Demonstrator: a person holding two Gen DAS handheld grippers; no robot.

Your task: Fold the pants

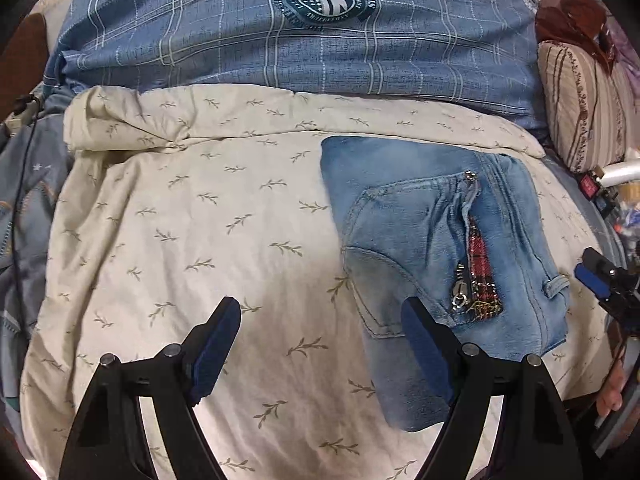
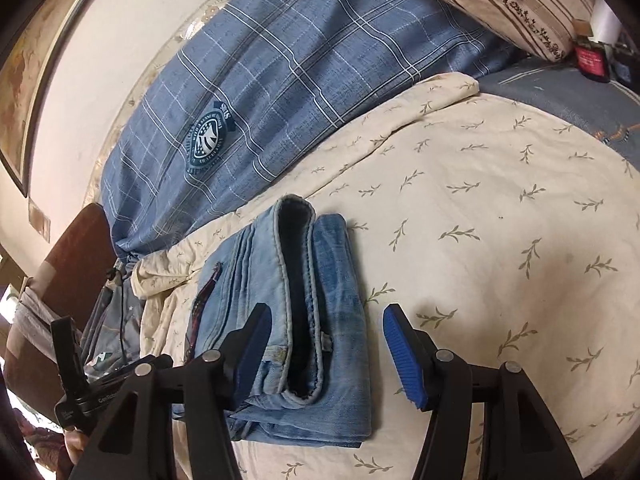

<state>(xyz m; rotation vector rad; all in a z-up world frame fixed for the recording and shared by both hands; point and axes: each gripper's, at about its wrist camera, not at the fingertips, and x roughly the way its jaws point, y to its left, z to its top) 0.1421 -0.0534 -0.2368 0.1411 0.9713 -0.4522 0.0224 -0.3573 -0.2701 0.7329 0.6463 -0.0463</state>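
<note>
Light blue jeans (image 1: 444,240) lie folded into a compact stack on a cream leaf-print sheet (image 1: 200,220). A back pocket, a red plaid strip and a metal zipper pull face up. My left gripper (image 1: 320,344) is open and empty, hovering just left of the stack's near corner. In the right wrist view the folded jeans (image 2: 304,312) show their open waistband end. My right gripper (image 2: 326,348) is open and empty, with the stack's end between its fingers. The right gripper also shows in the left wrist view (image 1: 600,276) at the far right.
A blue plaid duvet (image 1: 300,40) is bunched along the far side of the bed. A striped pillow (image 1: 580,108) lies at the right. A cable (image 1: 18,200) and grey-blue bedding hang off the left edge. Small clutter (image 2: 590,60) sits beyond the pillow.
</note>
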